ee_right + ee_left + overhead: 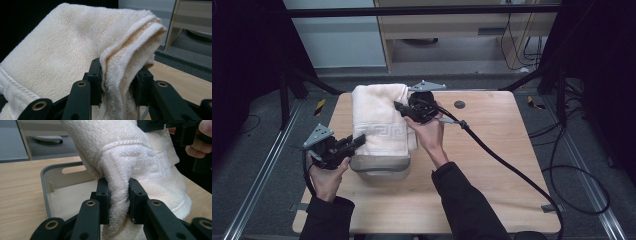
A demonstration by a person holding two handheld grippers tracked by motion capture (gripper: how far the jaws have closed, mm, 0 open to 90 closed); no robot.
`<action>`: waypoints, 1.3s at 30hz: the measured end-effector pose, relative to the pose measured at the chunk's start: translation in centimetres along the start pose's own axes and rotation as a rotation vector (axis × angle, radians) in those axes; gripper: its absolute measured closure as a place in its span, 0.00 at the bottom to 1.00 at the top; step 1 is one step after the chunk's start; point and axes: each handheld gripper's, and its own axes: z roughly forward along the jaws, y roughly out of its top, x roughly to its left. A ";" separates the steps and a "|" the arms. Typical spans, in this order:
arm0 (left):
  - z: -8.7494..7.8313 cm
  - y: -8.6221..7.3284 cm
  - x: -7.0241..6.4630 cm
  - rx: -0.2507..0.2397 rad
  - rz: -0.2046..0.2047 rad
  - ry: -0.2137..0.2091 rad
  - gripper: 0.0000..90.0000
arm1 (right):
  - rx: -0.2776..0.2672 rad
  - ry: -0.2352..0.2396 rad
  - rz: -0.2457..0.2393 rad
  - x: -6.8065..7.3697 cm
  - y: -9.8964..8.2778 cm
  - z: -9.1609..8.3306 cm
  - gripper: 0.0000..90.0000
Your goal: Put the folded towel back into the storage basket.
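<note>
Both the left gripper (pixel 118 200) and the right gripper (pixel 119 82) are clamping folds of the cream towel (pixel 378 122), which is hanging over the grey bin (pixel 379 167); uneven lowering risks it bunching on the bin's rim

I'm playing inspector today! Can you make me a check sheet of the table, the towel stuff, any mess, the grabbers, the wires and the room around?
Surface: wooden table, bare to the right.
Job's things: folded cream towel held over a grey bin.
Clutter: nothing seen.
Grippers: left gripper shut on the towel's near end; right gripper shut on its far end.
Cables: black cable trails from the right gripper across the table; more cables on the floor.
Surroundings: dark frame, grey floor, wooden furniture behind.
</note>
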 end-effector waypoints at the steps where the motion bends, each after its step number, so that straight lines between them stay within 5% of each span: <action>1: 0.0 0.0 0.1 0.002 0.000 0.002 0.81 | 0.006 0.001 0.002 0.0 -0.1 0.3 0.72; 39: 2.4 -2.6 3.2 0.149 -0.018 0.070 0.81 | 0.111 -0.015 0.032 -0.4 -4.1 5.9 0.72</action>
